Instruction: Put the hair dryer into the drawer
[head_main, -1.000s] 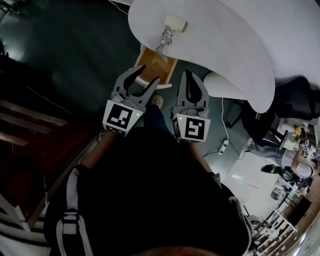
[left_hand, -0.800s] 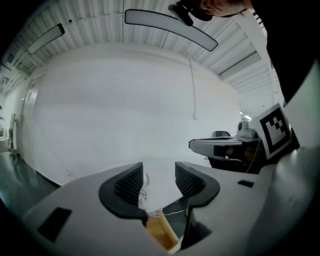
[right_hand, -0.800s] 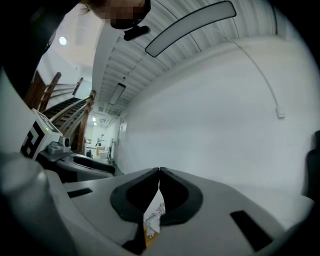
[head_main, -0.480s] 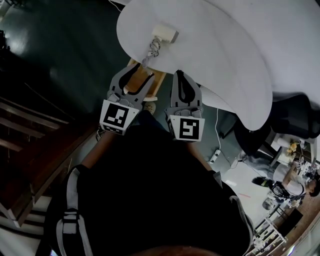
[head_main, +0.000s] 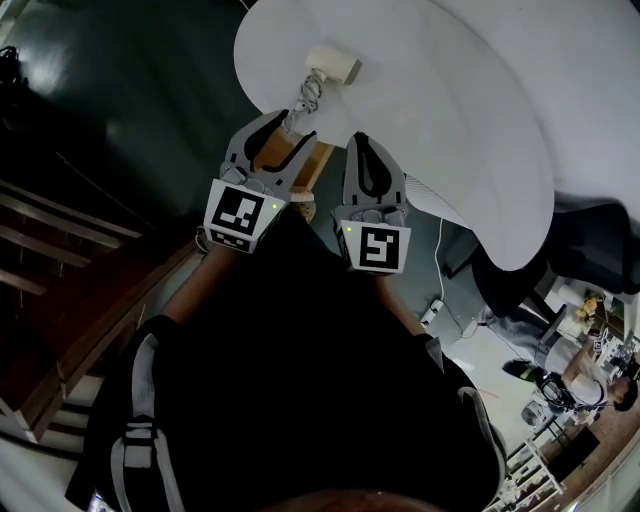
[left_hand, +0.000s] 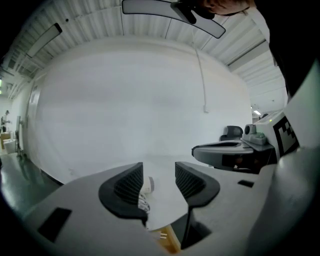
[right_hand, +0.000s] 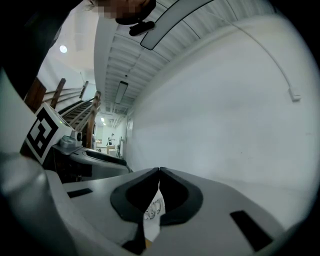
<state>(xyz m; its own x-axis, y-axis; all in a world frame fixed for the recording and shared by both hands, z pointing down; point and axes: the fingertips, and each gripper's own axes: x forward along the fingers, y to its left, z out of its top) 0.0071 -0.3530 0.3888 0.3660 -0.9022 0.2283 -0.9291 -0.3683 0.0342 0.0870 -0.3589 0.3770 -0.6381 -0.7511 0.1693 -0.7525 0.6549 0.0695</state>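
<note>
Two claws are seen empty, left gripper (head_main: 287, 128) spread, right gripper (head_main: 362, 142) clenched; hair dryer (head_main: 333, 64) is judged light, rigid, slick, best gripped at handle, w/ coiled cord (head_main: 303, 100) trailing.

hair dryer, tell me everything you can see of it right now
The hair dryer is small, pale cream and blocky, plastic by its look. It lies flat on the white table, near the table's rounded edge. A coiled, springy cord runs from it toward that edge. Only the table touches it; nothing holds it. Nozzle, switches and other fine details are too small to tell.
</note>
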